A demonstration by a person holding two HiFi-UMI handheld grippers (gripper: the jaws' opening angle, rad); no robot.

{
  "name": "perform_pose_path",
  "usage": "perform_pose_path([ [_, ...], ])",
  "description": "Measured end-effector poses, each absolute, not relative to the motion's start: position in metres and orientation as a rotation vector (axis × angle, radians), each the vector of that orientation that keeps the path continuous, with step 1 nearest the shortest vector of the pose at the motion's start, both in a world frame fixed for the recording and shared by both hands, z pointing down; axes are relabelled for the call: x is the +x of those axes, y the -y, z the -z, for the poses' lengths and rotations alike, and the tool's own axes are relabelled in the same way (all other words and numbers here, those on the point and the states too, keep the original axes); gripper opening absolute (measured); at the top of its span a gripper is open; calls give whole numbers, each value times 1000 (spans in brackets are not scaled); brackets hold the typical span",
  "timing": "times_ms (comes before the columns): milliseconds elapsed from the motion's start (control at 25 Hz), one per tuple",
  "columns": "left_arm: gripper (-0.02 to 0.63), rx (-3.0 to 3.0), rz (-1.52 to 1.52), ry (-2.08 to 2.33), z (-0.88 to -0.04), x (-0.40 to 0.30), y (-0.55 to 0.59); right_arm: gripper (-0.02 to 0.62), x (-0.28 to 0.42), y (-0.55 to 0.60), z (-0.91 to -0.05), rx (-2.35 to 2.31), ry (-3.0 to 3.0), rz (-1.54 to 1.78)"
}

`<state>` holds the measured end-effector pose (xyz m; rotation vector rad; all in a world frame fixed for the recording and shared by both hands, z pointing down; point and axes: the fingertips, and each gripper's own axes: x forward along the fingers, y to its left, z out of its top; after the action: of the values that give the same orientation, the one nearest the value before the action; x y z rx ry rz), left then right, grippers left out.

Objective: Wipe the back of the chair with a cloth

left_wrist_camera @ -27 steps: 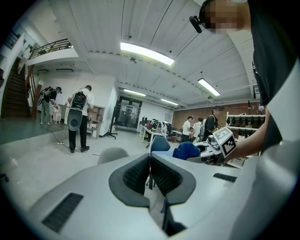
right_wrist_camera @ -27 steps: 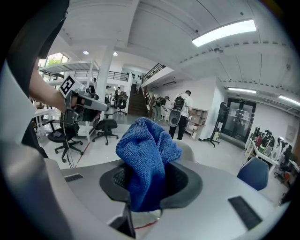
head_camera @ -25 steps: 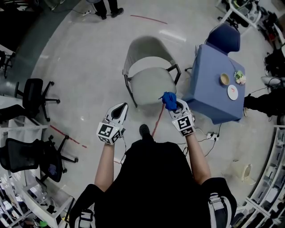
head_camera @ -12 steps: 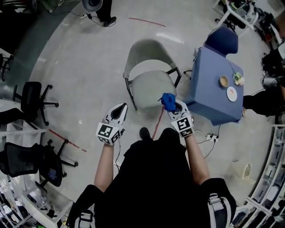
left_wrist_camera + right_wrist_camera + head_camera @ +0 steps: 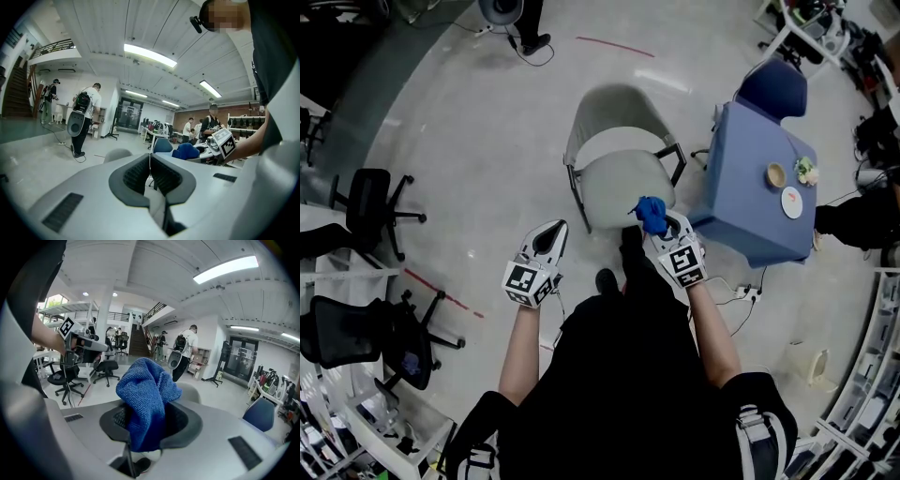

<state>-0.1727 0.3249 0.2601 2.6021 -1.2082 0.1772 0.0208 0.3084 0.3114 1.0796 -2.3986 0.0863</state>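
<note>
The grey chair (image 5: 619,178) faces the person, with its curved back on the far side. The right gripper (image 5: 665,224) hangs over the near edge of the chair's seat, its jaws clamped on a bunched blue cloth (image 5: 652,213). The left gripper (image 5: 549,232) hovers to the left of the chair, its jaws pressed together on nothing.

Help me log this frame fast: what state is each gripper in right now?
Left gripper: shut, nothing between the jaws.
Right gripper: shut on the blue cloth.
</note>
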Motion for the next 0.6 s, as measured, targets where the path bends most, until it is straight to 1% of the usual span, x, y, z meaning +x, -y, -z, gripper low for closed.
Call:
perform_pose_path([
  [600, 25, 2574, -256, 1244, -262, -168, -270, 140, 12, -237, -322, 995, 2467, -122],
])
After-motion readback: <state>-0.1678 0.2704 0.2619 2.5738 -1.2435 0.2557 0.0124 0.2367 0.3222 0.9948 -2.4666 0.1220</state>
